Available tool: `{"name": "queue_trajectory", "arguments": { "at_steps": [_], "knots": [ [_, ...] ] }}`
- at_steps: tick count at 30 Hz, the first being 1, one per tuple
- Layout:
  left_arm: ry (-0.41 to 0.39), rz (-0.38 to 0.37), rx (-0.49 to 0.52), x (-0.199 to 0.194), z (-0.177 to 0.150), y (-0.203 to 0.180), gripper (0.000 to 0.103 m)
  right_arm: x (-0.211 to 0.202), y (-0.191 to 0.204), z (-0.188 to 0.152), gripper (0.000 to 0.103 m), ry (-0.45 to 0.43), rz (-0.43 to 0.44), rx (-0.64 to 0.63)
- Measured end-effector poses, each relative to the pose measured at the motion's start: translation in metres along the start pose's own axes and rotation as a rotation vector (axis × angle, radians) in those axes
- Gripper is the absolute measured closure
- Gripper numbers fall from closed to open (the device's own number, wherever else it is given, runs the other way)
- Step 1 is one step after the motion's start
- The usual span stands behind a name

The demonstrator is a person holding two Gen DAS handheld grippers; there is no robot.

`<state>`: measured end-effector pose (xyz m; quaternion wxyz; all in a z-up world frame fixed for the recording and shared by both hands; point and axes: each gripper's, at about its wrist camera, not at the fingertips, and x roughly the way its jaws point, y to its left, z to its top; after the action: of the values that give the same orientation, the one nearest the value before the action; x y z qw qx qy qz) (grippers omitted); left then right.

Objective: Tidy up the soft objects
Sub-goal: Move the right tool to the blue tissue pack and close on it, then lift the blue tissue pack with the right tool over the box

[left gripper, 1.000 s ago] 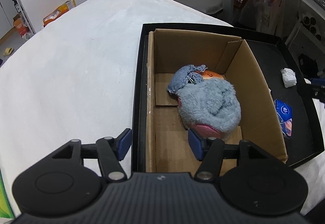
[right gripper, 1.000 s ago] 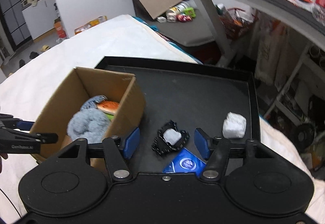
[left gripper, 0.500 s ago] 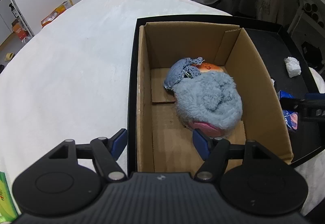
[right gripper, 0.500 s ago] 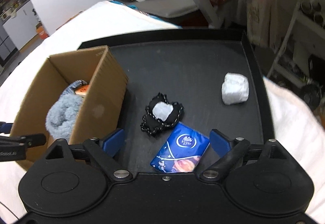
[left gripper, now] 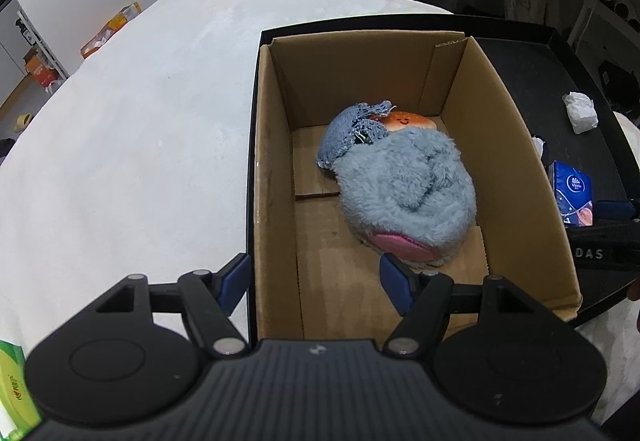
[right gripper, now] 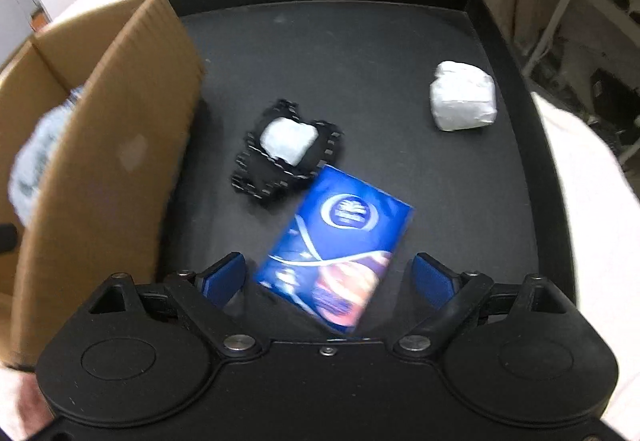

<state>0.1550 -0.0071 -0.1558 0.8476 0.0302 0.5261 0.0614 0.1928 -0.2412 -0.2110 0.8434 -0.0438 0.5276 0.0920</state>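
A cardboard box (left gripper: 272, 161) stands on the left part of a black tray (right gripper: 360, 41). Inside it lie a fluffy grey-blue plush (left gripper: 404, 193), a burger plush (left gripper: 404, 119) and a denim scrap (left gripper: 348, 133). My left gripper (left gripper: 316, 281) is open and straddles the box's near left wall, holding nothing. On the tray beside the box (right gripper: 120, 145) lie a blue tissue pack (right gripper: 340, 237), a black pouch with a white heart (right gripper: 288, 149) and a white wrapped packet (right gripper: 464, 97). My right gripper (right gripper: 328, 277) is open, low over the tissue pack, which lies between its fingers untouched.
The tray sits on a white padded table (left gripper: 140, 121). A green pack (left gripper: 12, 381) shows at the table's near left corner. Behind the table are a leaning board, small toys on the floor and a shelf unit at the right.
My right gripper has opened wide and come down towards the tissue pack, which now lies between its fingers. The left gripper has opened a little and barely shifted over the box.
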Motion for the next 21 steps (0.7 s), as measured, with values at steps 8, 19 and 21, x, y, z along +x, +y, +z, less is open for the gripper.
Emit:
{"name": "queue_trajectory", "arguments": {
  "at_steps": [8,19,21],
  "knots": [
    [0.010,-0.002,-0.004,0.004,0.001,-0.002,0.034,-0.013,-0.015,-0.003,0.044,0.000,0.004,-0.015],
    [0.002,-0.014,-0.010,0.003,0.000,0.000,0.034,-0.024,-0.012,0.006,0.044,-0.028,0.007,-0.023],
    [-0.001,-0.017,-0.015,0.002,0.000,0.001,0.034,-0.030,-0.010,0.008,0.044,-0.041,0.008,-0.025]
  ]
}}
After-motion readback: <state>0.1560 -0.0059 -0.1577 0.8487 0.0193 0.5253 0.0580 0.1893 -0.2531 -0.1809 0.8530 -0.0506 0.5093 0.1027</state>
